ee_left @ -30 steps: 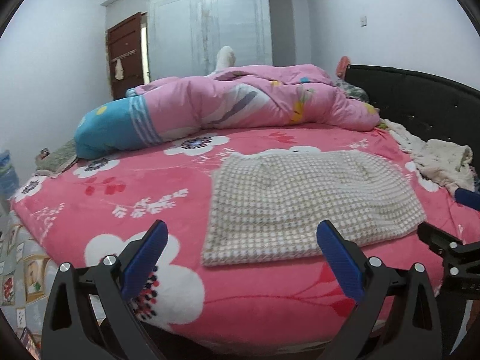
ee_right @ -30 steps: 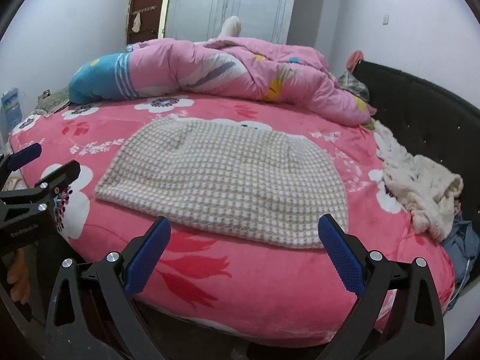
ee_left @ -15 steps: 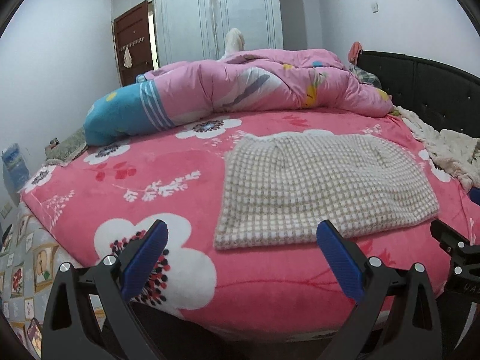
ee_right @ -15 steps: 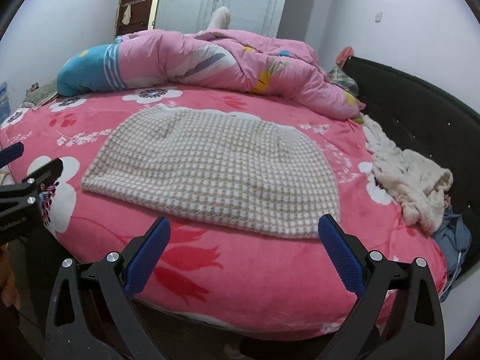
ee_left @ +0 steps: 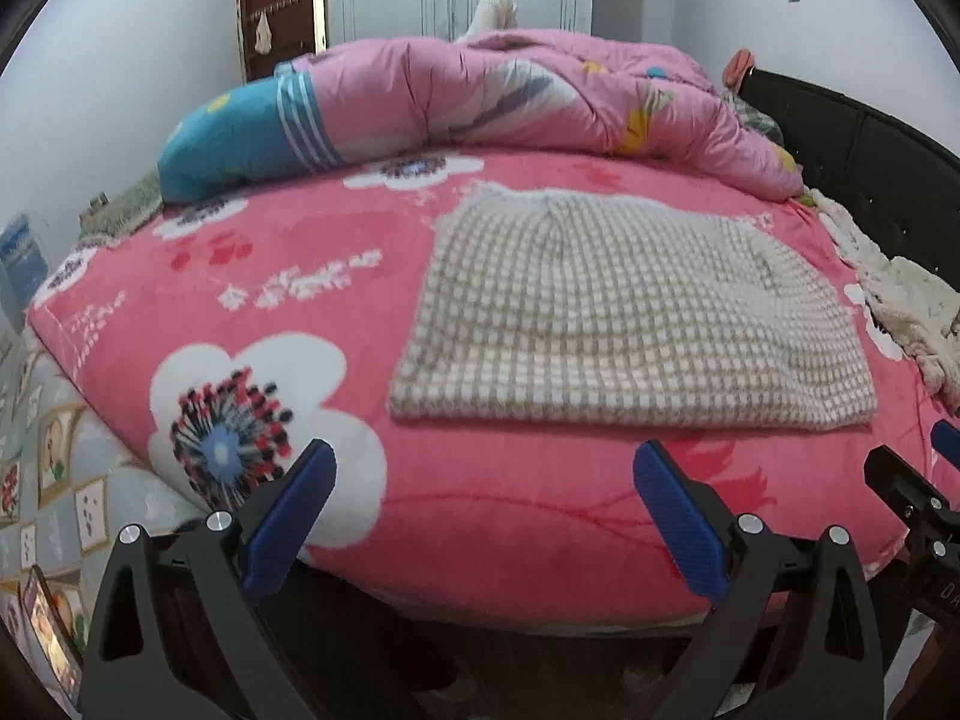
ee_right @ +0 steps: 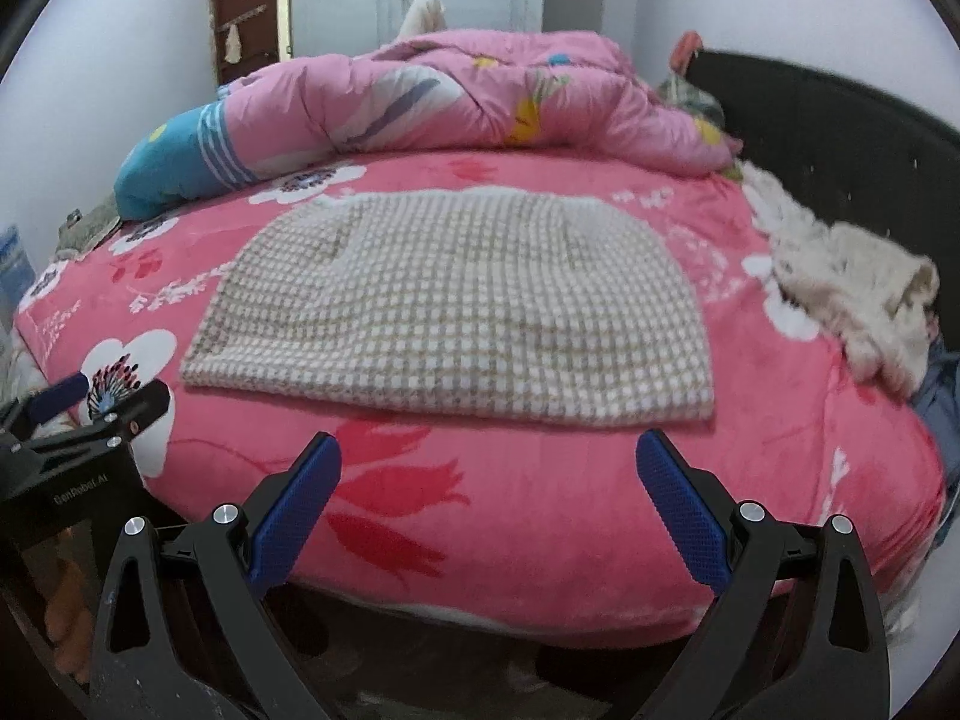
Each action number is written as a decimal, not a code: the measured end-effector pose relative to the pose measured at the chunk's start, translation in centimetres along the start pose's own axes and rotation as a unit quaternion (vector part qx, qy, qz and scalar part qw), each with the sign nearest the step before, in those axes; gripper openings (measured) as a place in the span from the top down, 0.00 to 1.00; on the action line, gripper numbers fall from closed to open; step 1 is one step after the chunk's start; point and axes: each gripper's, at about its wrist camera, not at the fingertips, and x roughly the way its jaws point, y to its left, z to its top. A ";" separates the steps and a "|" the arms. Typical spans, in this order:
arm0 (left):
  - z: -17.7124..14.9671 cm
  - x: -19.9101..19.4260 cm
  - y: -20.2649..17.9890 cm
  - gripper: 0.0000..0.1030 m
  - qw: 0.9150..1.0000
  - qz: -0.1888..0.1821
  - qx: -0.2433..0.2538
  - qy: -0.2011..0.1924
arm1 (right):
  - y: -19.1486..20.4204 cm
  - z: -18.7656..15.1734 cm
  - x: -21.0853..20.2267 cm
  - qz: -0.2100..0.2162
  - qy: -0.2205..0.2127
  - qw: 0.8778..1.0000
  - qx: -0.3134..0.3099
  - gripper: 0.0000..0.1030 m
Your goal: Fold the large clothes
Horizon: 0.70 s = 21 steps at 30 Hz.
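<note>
A beige and white checked garment [ee_left: 624, 312] lies flat and folded on the pink flowered bed cover [ee_left: 252, 294]. It also shows in the right wrist view [ee_right: 456, 306]. My left gripper [ee_left: 483, 495] is open and empty, in front of the bed's near edge, below the garment's left part. My right gripper [ee_right: 489, 495] is open and empty, in front of the near edge, below the garment's middle. The left gripper also shows at the left of the right wrist view [ee_right: 90, 408].
A rolled pink and blue quilt [ee_left: 456, 102] lies across the back of the bed. A crumpled cream cloth [ee_right: 840, 288] lies at the right, by the black headboard [ee_right: 840, 138]. A door and white wardrobe stand behind. A patterned sheet [ee_left: 54, 480] hangs at the left side.
Both grippers have risen and tilted, so the bed sits lower and closer in both views. The garment has not moved. Both grippers stay open.
</note>
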 end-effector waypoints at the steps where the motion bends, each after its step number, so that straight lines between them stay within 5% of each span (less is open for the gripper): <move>1: -0.1 0.1 -0.1 0.05 1.000 -0.002 -0.001 0.005 | -0.1 -0.1 0.0 0.000 0.002 1.000 0.002 0.08; 21: -0.7 1.3 -1.3 0.05 0.998 -0.033 -0.004 0.051 | 0.0 -0.9 1.2 0.008 0.030 1.000 -0.005 0.08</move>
